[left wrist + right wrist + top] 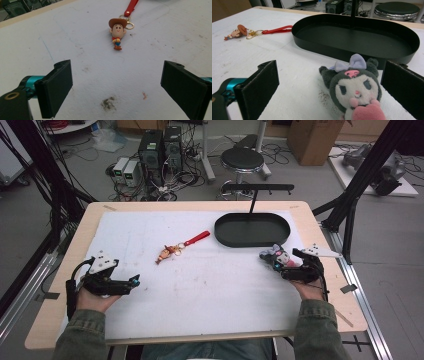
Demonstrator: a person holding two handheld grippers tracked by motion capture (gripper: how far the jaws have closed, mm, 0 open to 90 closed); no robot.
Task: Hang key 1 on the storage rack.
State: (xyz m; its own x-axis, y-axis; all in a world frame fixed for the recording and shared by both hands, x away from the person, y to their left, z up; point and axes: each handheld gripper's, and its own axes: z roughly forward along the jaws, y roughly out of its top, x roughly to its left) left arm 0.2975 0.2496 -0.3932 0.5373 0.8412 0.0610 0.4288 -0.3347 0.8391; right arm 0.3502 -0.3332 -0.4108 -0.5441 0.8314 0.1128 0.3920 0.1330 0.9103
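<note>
Plush toy [355,86]: a small dark grey soft doll with a lilac bow and a pink heart on its front, lying on the white mat just in front of the black tray, between the right gripper's jaws. I judge it light, squashy and non-slip; nothing on it looks breakable.
Where to take it: across the round head or the body, where the stuffing is thickest. The bow and ears would likely fold and slip out of a pinch.
Right gripper [280,261]: jaws wide apart, one on each side of the doll. The pads do not press on it, so nothing is held.
Keychain figure [117,32]: a small hard cowboy figure on a gold ring with a red strap [197,238], lying flat near the middle of the mat, well apart from the plush toy. It looks stiff, smooth and light, so it may skid under a pad. The big head seems the surest place to grip, and the strap would trail behind.
Left gripper [115,82]: jaws spread wide and empty, aimed at the figure, which lies well ahead of them.
Tray [402,37]: a shallow black oval with a low wall, empty, at the far side of the mat [210,290].
</note>
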